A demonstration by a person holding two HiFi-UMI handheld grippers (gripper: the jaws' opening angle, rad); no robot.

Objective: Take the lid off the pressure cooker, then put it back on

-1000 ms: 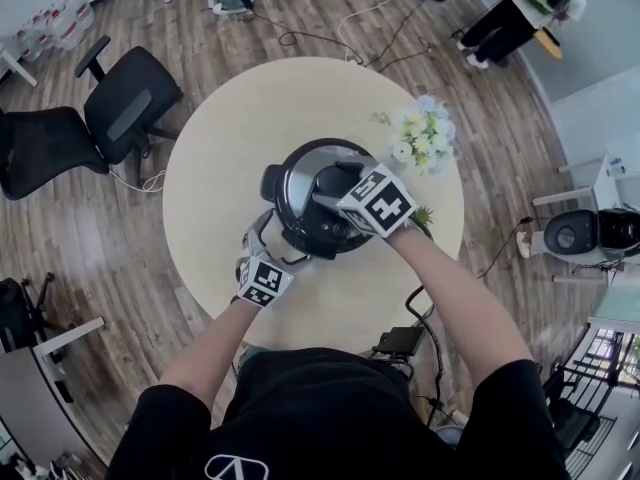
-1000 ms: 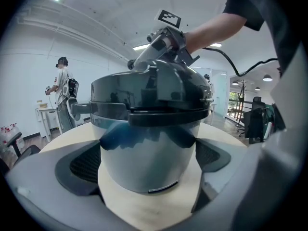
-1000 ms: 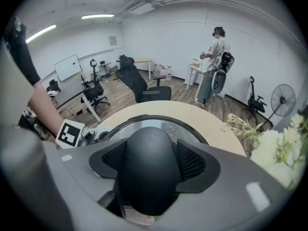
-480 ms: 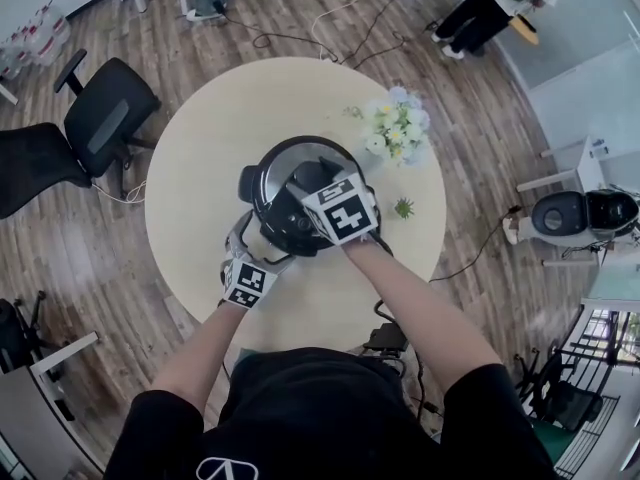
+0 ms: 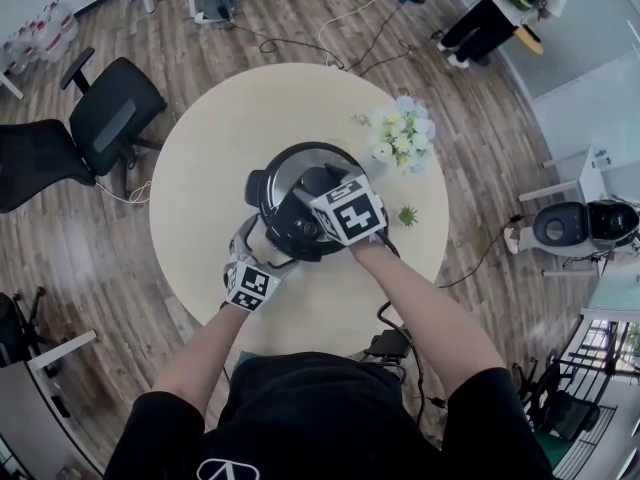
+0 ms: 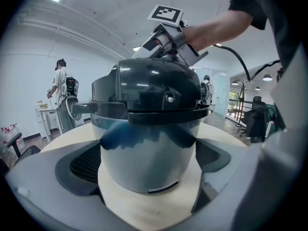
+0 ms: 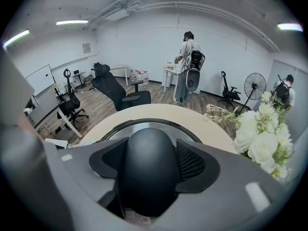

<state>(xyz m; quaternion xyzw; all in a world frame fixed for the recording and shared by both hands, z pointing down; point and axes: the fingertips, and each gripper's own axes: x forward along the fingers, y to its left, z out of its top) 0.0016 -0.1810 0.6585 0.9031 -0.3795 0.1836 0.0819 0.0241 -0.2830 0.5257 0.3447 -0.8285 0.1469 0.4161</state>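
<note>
Your left claw (image 6: 149, 161) pins the pressure cooker (image 6: 149, 129) steady, so your right claw (image 7: 150, 162), clamped on the lid handle (image 7: 147, 141), can twist.

Open office (swivel chairs (image 5: 120, 113), whiteboard (image 7: 41, 78), wood floor (image 5: 80, 258))

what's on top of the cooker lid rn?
Right tongs shut on the black handle of the lid. Left tongs clamp the cooker body below. The lid covers the cooker's inside.
</note>
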